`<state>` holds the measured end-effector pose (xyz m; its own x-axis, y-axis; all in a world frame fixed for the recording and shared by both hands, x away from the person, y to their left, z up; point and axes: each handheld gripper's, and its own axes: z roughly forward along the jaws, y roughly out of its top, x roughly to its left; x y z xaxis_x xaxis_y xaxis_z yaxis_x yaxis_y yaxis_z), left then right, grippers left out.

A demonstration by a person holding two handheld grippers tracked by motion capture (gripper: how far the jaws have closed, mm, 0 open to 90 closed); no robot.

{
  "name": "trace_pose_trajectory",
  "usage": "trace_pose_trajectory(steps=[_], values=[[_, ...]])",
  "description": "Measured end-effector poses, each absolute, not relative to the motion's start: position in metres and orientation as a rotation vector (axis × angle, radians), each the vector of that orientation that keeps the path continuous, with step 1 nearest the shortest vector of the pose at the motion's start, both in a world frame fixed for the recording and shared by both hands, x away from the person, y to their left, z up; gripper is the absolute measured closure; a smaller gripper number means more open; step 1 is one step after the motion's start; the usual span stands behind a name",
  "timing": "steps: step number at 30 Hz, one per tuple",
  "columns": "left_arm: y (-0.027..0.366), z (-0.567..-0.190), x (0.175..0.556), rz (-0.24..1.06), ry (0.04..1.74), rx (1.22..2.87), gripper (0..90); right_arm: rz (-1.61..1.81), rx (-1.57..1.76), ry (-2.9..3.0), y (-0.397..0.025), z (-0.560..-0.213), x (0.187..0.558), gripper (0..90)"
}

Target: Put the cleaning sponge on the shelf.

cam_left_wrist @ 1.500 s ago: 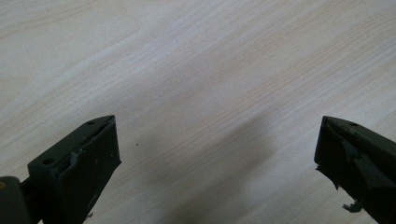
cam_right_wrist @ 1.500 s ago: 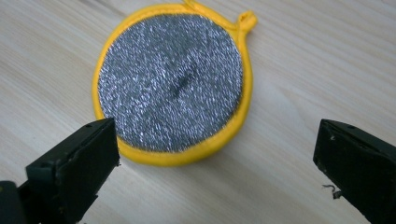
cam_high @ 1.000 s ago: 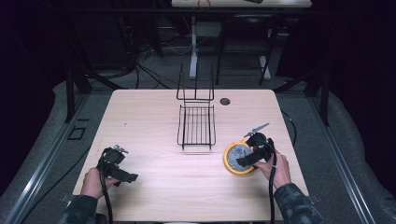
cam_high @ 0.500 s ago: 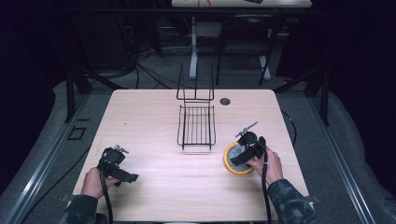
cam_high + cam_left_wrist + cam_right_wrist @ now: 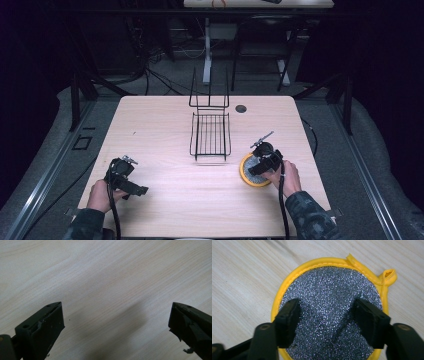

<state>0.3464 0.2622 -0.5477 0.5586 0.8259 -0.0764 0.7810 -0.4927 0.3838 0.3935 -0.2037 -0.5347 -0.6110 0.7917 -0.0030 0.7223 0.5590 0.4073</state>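
The round scouring pad (image 5: 254,170), a glittering grey disc edged in yellow binding with a small yellow hanging loop (image 5: 389,275), lies flat on the tabletop (image 5: 165,125) toward the near right part of it, well apart from the edge. In the high view the right gripper (image 5: 261,161) sits directly over the pad, held by the person's right hand (image 5: 285,176), with a cable running back along the sleeve.

In the right gripper view the two black jaws stand parted, one over the left half of the grey surface and one over the right half, both within the yellow rim. The grey surface between them is clear; nothing is clamped. Whether the jaw tips press on the pad or hover just above it cannot be told.

The left gripper (image 5: 125,176) is at the near left of the tabletop, held by the left hand (image 5: 100,196), well apart from the pad. In the left gripper view its jaws are spread wide over bare wood grain, holding nothing.

A black wire rack (image 5: 210,135) stands at the middle of the tabletop, beyond and to the left of the pad, not touching it. A dark round grommet (image 5: 241,108) is set in the tabletop near the far edge, just right of the rack.
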Motion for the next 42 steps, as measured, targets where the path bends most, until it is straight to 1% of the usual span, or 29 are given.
trace_pose_trajectory(steps=[2,3,4,5,6,10,11,12,13,15,16,17,33,42], values=[[0.262,-0.548,0.347,0.172,1.304,2.425,0.2,0.573,1.292,2.606,-0.205,-0.535,0.393,45.0],[0.262,-0.548,0.347,0.172,1.304,2.425,0.2,0.573,1.292,2.606,-0.205,-0.535,0.393,45.0],[0.262,-0.548,0.347,0.166,1.302,2.422,0.2,0.595,1.304,2.599,-0.207,-0.535,0.393,52.5],[0.262,-0.548,0.347,0.166,1.298,2.421,0.2,0.590,1.311,2.597,-0.208,-0.535,0.394,55.6],[0.262,-0.547,0.347,0.165,1.302,2.413,0.2,0.598,1.321,2.592,-0.209,-0.535,0.394,60.8],[0.263,-0.547,0.347,0.167,1.302,2.417,0.2,0.628,1.353,2.582,-0.213,-0.536,0.395,70.8],[0.263,-0.547,0.347,0.167,1.302,2.417,0.2,0.628,1.353,2.582,-0.213,-0.536,0.395,70.8],[0.262,-0.547,0.347,0.166,1.305,2.414,0.2,0.620,1.350,2.576,-0.212,-0.535,0.394,76.0],[0.262,-0.547,0.347,0.166,1.305,2.414,0.2,0.616,1.349,2.573,-0.211,-0.535,0.393,78.7],[0.262,-0.547,0.347,0.168,1.299,2.420,0.2,0.613,1.351,2.570,-0.210,-0.535,0.393,82.7],[0.262,-0.547,0.347,0.168,1.299,2.420,0.2,0.613,1.351,2.570,-0.210,-0.535,0.393,82.7],[0.262,-0.547,0.347,0.169,1.300,2.419,0.2,0.629,1.356,2.562,-0.210,-0.536,0.392,85.6],[0.262,-0.547,0.347,0.169,1.302,2.417,0.2,0.641,1.308,2.558,-0.206,-0.528,0.388,87.7],[0.263,-0.547,0.347,0.171,1.299,2.421,0.2,0.682,1.299,2.528,-0.212,-0.514,0.387,87.7]])
